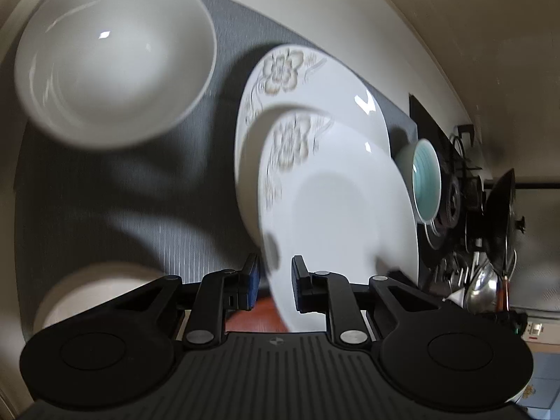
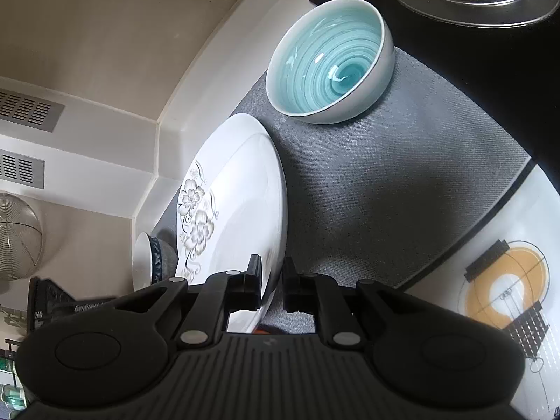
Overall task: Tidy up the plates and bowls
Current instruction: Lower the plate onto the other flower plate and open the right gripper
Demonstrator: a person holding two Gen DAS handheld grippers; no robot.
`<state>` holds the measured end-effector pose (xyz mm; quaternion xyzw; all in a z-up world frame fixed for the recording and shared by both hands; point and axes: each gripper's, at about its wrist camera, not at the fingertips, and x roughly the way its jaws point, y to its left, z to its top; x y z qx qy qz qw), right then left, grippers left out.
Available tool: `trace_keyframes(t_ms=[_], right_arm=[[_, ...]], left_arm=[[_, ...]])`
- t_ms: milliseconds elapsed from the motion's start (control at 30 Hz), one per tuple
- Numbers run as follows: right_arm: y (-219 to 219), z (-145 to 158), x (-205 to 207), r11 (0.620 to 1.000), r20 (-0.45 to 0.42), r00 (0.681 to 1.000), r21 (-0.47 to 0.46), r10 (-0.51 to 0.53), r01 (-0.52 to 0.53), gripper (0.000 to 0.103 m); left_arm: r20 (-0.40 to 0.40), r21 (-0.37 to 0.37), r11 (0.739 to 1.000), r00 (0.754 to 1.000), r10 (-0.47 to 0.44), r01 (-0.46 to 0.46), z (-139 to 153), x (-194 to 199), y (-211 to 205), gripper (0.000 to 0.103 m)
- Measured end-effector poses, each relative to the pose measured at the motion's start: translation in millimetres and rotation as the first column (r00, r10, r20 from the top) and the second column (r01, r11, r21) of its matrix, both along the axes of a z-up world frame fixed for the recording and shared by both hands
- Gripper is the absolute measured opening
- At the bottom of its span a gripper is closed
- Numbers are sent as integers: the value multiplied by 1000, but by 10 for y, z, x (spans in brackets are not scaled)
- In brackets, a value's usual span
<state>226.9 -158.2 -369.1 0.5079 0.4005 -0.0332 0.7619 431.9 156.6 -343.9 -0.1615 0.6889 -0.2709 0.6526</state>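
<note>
Under my jaws a grey mat (image 2: 402, 189) covers the pale counter (image 2: 532, 217). On the mat sit a teal bowl (image 2: 330, 66), a white bowl (image 1: 115, 56) and a flowered plate (image 1: 315, 84), well apart

No readable text or numbers in either view.
Only wordless marks show: a small round emblem (image 1: 275, 341) on the ribbed gripper body, and an orange ring graphic (image 2: 507, 285) with tiny, illegible marks printed on the counter's white surface.
</note>
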Motion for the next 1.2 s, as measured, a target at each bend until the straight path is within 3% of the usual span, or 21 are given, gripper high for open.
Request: trace_keyframes(t_ms=[233,400,800,967,1200], right_arm=[[51,-10,115,999,-23,999,-40,24,-25,12],[63,0,167,999,-50,999,-47,20,-22,12],[33,166,-37,997,-28,1000,-73,9,-11,16],[61,161,-14,992,-6,1000,-122,15,-16,10],[140,79,199,984,-62,998,-176,-5,-6,9]], left_arm=[[36,16,1000,999,24,-24,-5,-170,-65,17],[-7,-9,997,997,78,-79,-58,-127,0,14],[1,1,996,996,87,-87,-45,-127,-8,14],[-3,-1,996,996,91,-91,-49,-105,-16,14],[1,56,993,994,109,-109,-107,20,-84,14]])
